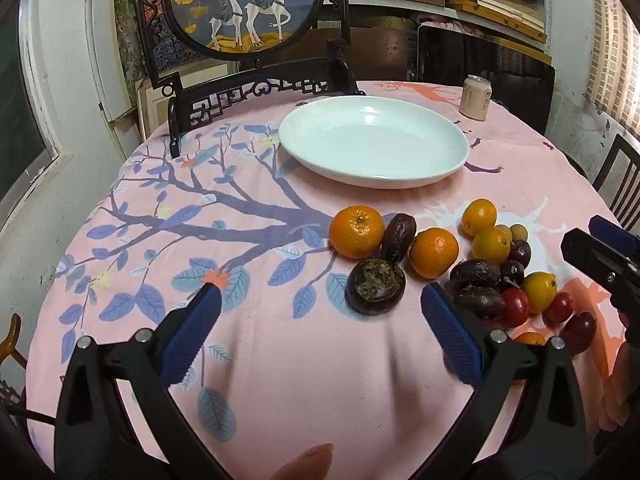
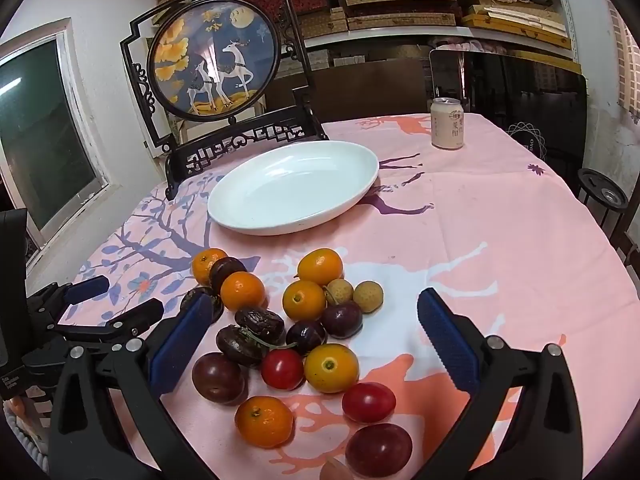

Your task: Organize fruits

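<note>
White plate [image 2: 256, 216] bare beyond clustered fruits [image 2: 296, 332]; both hand-held grippers [image 1: 320, 312] [image 2: 312, 328] wide, empty.

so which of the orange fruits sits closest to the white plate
The mandarin at the far left end of the pile, beside a wrinkled dark fruit. Only bare cloth lies between it and the plate; the other orange ones sit farther back.

Round worktop [image 2: 500, 220] draped in a pink cloth printed with blue branches and deer. At its far edge stands a dark carved wooden screen [image 2: 214, 64] bearing a round deer painting. Behind the screen, wall shelves [image 2: 400, 0] hold stacked flat woven boxes. Left of the screen, a white wall with a window [image 2: 40, 128]. Right of the worktop, a dark chair back [image 1: 618, 176] and a small round stand [image 2: 602, 192].
</note>
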Demonstrator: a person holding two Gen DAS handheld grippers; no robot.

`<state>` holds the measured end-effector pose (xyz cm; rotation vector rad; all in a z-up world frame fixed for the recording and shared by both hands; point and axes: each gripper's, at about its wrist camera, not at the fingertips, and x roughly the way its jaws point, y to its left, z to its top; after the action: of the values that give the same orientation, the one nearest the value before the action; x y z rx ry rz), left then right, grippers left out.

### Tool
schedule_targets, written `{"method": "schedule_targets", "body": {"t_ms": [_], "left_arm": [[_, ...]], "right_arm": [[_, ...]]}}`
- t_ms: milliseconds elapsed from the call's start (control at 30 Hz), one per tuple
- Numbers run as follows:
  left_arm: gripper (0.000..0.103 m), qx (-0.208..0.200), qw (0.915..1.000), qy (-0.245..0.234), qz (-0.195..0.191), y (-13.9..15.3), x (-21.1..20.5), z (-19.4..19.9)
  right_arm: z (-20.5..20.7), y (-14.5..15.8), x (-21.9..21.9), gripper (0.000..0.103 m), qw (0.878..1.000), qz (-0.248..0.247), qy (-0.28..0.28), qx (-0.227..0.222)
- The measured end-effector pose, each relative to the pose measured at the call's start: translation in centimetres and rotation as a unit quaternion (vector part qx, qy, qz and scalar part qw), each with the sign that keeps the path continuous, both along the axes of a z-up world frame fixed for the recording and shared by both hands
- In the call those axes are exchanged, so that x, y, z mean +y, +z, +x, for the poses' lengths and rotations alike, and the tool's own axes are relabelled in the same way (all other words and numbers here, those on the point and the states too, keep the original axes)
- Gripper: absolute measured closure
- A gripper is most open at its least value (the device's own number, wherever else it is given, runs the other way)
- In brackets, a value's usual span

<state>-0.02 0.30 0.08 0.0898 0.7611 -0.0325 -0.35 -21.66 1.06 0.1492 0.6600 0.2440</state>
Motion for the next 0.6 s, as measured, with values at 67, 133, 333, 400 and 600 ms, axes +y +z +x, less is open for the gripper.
{"method": "schedule_targets", "body": {"t_ms": [67, 133, 333, 400, 600], "left_arm": [[0.002, -0.001, 1.0, -0.001, 0.0, 0.02, -0.11, -0.06], [0.002, -0.001, 1.0, -0.001, 0.001, -0.01, -0.08, 0.01], [0.002, 0.001, 1.0, 0.003, -0.004, 0.06, 0.2, 0.06], [0.002, 0.0, 1.0, 0.004, -0.005, 0.09, 0.29, 0.02], [0.002, 0.003, 1.0, 0.003, -0.003, 0.02, 0.29, -0.01]], "right_arm": [[-0.21, 0.06, 0.11, 0.001, 1.0, 0.001, 0.002, 0.002], [-0.26, 0.17, 0.33, 0.001, 1.0, 0.002, 0.002, 0.002], [0.01, -0.08, 0.0, 0.001, 1.0, 0.004, 0.003, 0.003], [0.0, -0.08, -0.01, 0.001, 1.0, 0.004, 0.003, 0.004], [-0.08, 0.05, -0.06, 0.001, 1.0, 0.004, 0.003, 0.004]]}}
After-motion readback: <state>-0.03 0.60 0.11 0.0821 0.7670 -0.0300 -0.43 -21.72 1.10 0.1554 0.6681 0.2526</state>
